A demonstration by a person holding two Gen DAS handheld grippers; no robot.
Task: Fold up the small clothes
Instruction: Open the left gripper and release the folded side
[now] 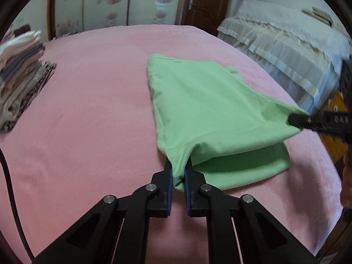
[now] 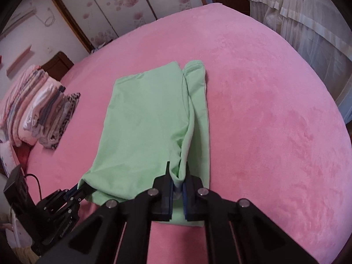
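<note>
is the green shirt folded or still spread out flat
Partly folded: the green shirt lies doubled lengthwise on the pink bed, and both claws, left and right, pinch its near corners, lifting the top layer.

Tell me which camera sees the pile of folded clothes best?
The right wrist view: the pile of folded clothes sits whole and fairly sharp on the pink bed. In the left wrist view the pile is blurred and cut off at the picture's edge.

left wrist view low over the pink bedspread (image 1: 88, 110), facing a flowered wardrobe (image 1: 114, 2), right wrist view close beside, angled leftward, both sharing the green garment (image 1: 209, 105), folded clothes stack (image 2: 37, 110), each other's gripper
</note>
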